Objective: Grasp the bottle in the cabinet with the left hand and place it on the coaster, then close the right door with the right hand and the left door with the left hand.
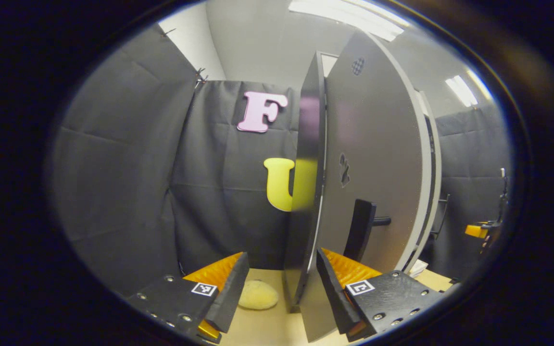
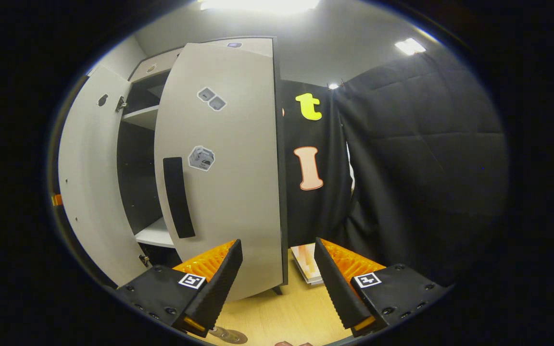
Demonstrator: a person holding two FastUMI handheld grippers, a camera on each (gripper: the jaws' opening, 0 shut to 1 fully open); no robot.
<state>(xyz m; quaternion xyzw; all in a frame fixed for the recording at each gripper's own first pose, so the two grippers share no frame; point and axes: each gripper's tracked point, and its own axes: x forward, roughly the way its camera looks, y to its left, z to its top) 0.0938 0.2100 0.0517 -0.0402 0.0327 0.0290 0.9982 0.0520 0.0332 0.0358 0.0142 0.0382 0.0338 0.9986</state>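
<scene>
In the left gripper view, my left gripper (image 1: 283, 254) is open and straddles the lower free edge of the cabinet's left door (image 1: 378, 144), which I see almost edge-on; its black handle (image 1: 361, 226) is just past my right finger. The right gripper view shows my right gripper (image 2: 277, 242) open, low in front of the right door (image 2: 229, 182), which stands partly swung in, with its black handle (image 2: 178, 197) above my left finger. The left door (image 2: 89, 192) stands wide open there. Between the doors are bare cabinet shelves (image 2: 154, 235).
A cream, fluffy round pad (image 1: 258, 294) lies on the wooden table (image 1: 267, 331) beyond my left gripper. A flat white booklet (image 2: 306, 264) lies beside the cabinet's right side. A small round dark object (image 2: 229, 335) sits at the table's near edge. Black cloth walls close in all around.
</scene>
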